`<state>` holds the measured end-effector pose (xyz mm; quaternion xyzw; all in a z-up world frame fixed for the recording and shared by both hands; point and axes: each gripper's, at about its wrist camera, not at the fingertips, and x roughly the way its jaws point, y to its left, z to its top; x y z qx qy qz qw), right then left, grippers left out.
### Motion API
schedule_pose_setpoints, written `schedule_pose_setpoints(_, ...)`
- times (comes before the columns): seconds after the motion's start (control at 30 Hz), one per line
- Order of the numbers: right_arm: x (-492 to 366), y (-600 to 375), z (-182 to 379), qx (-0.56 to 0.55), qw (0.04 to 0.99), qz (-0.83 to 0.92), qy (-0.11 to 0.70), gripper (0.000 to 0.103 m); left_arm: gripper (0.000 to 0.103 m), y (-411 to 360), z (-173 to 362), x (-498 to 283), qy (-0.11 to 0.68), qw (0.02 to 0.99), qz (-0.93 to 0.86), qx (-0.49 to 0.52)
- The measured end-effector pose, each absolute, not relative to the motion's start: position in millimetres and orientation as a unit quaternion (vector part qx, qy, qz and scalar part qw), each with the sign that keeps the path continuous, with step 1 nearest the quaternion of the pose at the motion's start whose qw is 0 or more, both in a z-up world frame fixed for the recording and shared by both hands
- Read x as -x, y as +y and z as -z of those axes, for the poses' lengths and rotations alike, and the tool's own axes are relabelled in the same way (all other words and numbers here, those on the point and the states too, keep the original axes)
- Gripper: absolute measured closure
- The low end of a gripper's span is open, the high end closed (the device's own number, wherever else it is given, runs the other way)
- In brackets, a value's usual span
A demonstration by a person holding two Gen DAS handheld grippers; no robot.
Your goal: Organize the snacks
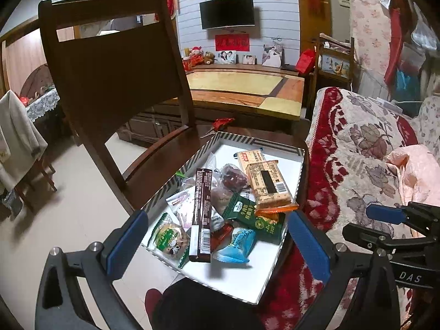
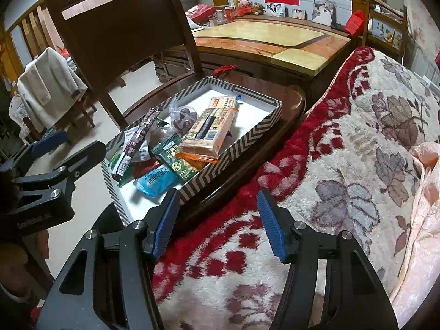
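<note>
From the left wrist, the left gripper hangs spread wide and empty over the box on the chair, with the snacks heaped at twelve o'clock between its fingers. From the right wrist, the right gripper is parted and empty above the blanket, with the box and snacks at eleven o'clock, outside its fingers.

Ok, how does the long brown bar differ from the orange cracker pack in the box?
The brown bar is narrow, dark and stick-shaped; the orange cracker pack is wide, flat and tan with orange ends. The bar lies toward the box's left side, propped across other snacks; the cracker pack sits nearer the right side, resting over another similar pack. Both are sealed, show barcodes, and lie in the striped box, untouched by either tool.
</note>
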<state>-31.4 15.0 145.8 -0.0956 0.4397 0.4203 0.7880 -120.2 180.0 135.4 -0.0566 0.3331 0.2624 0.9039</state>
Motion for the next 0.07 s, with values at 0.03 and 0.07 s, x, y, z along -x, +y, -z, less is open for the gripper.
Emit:
schedule_pose_setpoints(0.03, 30.7, 13.4, -145.3, 0.095, 0.788, -0.419, 0.441, 0.044, 0.000, 178.5, -135.6, 119.3, 0.333, 0.904, -0.260, 0.056)
schedule_pose_setpoints(0.07, 29.8, 11.5, -144.9, 0.094, 0.789, -0.418, 0.441, 0.044, 0.000, 176.9, -136.0, 118.5, 0.334, 0.905, -0.258, 0.055)
